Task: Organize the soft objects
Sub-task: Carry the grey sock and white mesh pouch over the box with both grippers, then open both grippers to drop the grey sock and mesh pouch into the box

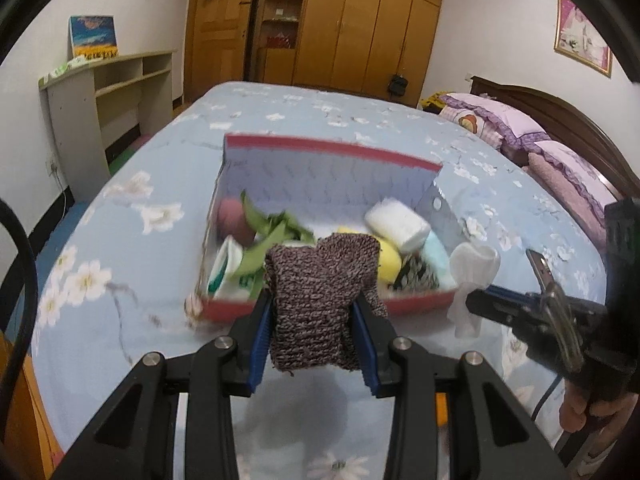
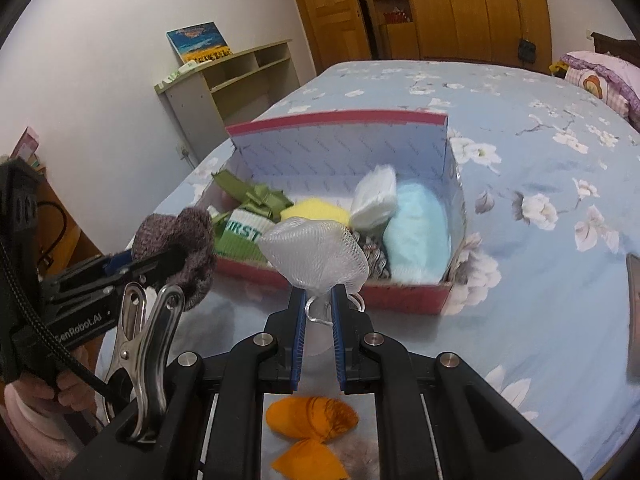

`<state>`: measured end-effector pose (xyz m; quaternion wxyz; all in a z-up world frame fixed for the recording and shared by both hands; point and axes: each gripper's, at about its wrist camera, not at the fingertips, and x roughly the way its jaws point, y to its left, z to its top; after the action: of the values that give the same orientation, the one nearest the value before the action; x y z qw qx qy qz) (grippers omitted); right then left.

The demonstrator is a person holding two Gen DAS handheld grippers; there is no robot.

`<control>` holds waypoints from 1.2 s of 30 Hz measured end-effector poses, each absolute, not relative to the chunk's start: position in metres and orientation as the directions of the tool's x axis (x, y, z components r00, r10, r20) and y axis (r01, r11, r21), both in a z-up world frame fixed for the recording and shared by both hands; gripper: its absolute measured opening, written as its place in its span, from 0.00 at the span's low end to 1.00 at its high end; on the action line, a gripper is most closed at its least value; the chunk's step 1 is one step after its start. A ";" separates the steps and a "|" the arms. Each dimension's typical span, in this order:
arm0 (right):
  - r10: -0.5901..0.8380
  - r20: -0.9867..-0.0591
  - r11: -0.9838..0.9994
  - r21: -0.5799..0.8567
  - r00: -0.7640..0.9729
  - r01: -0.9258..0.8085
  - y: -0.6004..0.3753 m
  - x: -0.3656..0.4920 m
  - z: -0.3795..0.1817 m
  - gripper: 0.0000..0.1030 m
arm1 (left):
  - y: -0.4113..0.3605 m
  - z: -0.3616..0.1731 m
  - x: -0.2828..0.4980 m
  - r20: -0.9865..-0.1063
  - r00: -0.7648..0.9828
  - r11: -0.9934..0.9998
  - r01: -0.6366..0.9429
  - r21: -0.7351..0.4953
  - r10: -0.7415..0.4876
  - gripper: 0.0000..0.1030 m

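A red-rimmed cardboard box (image 1: 332, 148) (image 2: 340, 118) sits on the bed, holding several soft items: a white roll (image 1: 398, 220), a yellow ball (image 2: 314, 206), a light-blue cloth (image 2: 418, 232) and green ribbon (image 2: 256, 194). My left gripper (image 1: 314, 304) is shut on a brown-grey knitted piece (image 1: 320, 296), held above the box's near wall; from the right wrist it shows at left (image 2: 180, 256). My right gripper (image 2: 318, 300) is shut on a white mesh sponge (image 2: 316, 254), lifted just in front of the box; it hangs at the right of the left wrist view (image 1: 472, 276).
The floral blue bedspread (image 2: 540, 208) spreads all round the box. An orange cloth (image 2: 312, 420) lies on the bed below my right gripper. Pink pillows (image 1: 520, 132) and a headboard are at right, a shelf unit (image 1: 108, 96) and wardrobes beyond.
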<state>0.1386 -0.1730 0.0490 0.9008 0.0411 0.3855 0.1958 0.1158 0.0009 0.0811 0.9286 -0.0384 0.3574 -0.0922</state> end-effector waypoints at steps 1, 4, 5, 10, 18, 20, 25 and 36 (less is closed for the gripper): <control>0.384 -0.676 0.920 0.224 0.629 -0.321 -0.174 0.140 0.050 0.13 | -0.001 0.084 0.120 -0.653 0.730 0.980 0.148 -0.135 -0.200 0.38; 0.383 -0.668 0.921 0.221 0.639 -0.321 -0.176 0.146 0.055 0.13 | -0.007 0.091 0.132 -0.643 0.738 0.979 0.158 -0.128 -0.203 0.38; 0.383 -0.665 0.921 0.221 0.641 -0.320 -0.176 0.148 0.056 0.13 | -0.010 0.093 0.136 -0.639 0.742 0.979 0.161 -0.123 -0.202 0.38; 0.378 -0.651 0.923 0.216 0.658 -0.318 -0.178 0.162 0.062 0.13 | -0.018 0.098 0.155 -0.628 0.750 0.978 0.174 -0.112 -0.205 0.38; 0.342 -0.641 0.937 0.180 0.687 -0.299 -0.182 0.187 0.065 0.13 | -0.027 0.090 0.193 -0.639 0.742 0.979 0.173 -0.107 -0.201 0.38; 0.331 -0.641 0.941 0.173 0.692 -0.290 -0.183 0.194 0.065 0.13 | -0.028 0.086 0.203 -0.647 0.736 0.979 0.170 -0.112 -0.202 0.38; 0.297 -0.646 0.952 0.147 0.704 -0.268 -0.185 0.214 0.059 0.13 | -0.034 0.073 0.223 -0.659 0.728 0.981 0.165 -0.098 -0.189 0.38; 0.242 -0.648 0.966 0.093 0.722 -0.240 -0.189 0.249 0.040 0.13 | -0.036 0.038 0.252 -0.701 0.698 0.988 0.131 -0.078 -0.148 0.38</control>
<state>0.2493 -0.1893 0.0396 0.9278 0.0013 0.3496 0.1300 0.2519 -0.0364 0.0380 0.9213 -0.0112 0.3813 -0.0758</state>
